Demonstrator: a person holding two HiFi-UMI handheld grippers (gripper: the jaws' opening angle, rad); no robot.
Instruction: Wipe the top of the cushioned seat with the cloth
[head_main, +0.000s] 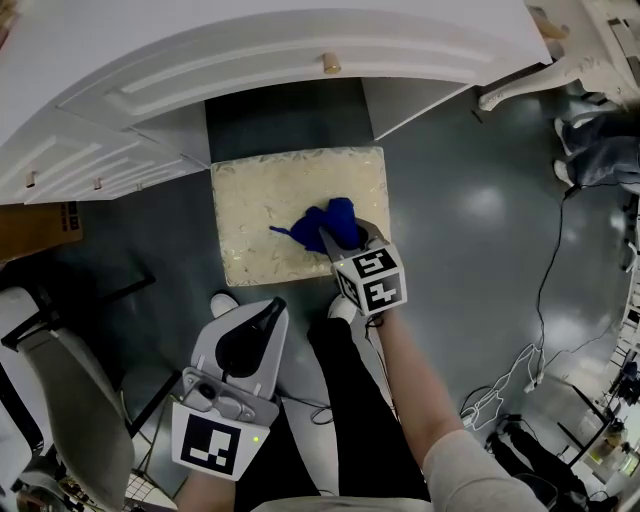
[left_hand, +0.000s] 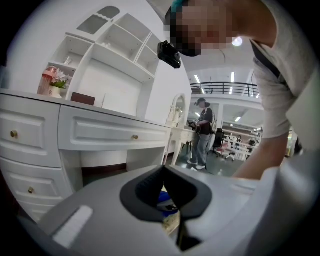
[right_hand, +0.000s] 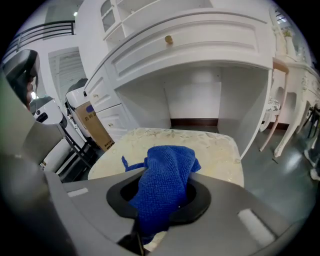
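Head view: we look down on a cream cushioned seat (head_main: 250, 190) in front of a white dressing table (head_main: 300, 60). A blue cloth (head_main: 325, 222) lies on the seat's near right part. Its long axis runs left to right, and a thin tail points left. The right gripper (head_main: 340, 240) clamps the cloth's right end. The left gripper (head_main: 272, 305) hangs by the seat's near edge.

Left gripper view: we see its jaws closed together with nothing between them, facing the table's drawer (left_hand: 115, 132).

Right gripper view: we see the jaws closed on the cloth (right_hand: 167, 175), which drapes forward over the seat (right_hand: 220, 150).
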